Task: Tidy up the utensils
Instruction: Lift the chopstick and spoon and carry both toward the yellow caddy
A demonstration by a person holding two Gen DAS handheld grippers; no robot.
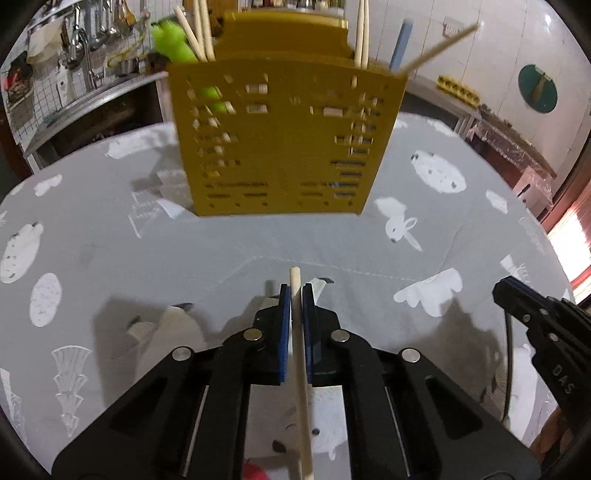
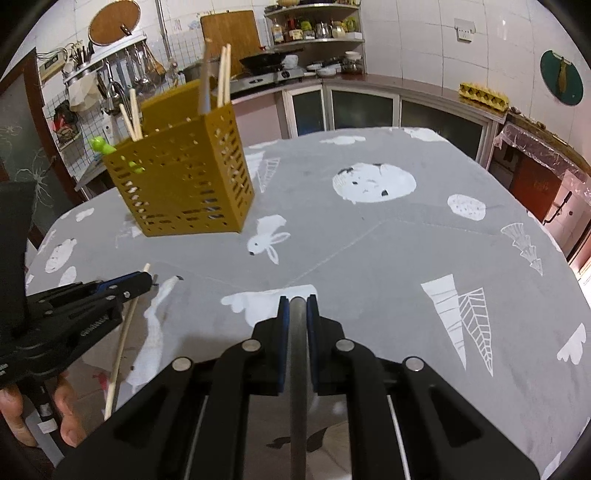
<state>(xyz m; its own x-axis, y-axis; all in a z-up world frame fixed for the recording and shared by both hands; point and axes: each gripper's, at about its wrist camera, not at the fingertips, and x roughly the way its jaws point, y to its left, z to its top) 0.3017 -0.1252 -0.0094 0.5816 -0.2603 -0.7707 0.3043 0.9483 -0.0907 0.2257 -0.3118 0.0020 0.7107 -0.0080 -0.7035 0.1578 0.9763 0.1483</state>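
A yellow perforated utensil holder [image 1: 280,144] stands on the table ahead of my left gripper [image 1: 295,291]; it also shows at the left in the right wrist view [image 2: 184,184]. It holds several wooden chopsticks [image 1: 199,29], a green utensil [image 1: 173,40] and a grey-blue handle [image 2: 205,88]. My left gripper is shut on a wooden chopstick [image 1: 301,362], also seen from the side [image 2: 122,339]. My right gripper [image 2: 297,301] is shut on a grey utensil handle [image 2: 298,369] above the table, to the right of the left gripper [image 2: 144,280].
The table carries a grey cloth with white prints [image 2: 369,229]. A kitchen counter with a stove [image 2: 273,74], shelves and hanging utensils [image 2: 122,77] lie behind. The right gripper's body [image 1: 535,321] shows at the right edge of the left wrist view.
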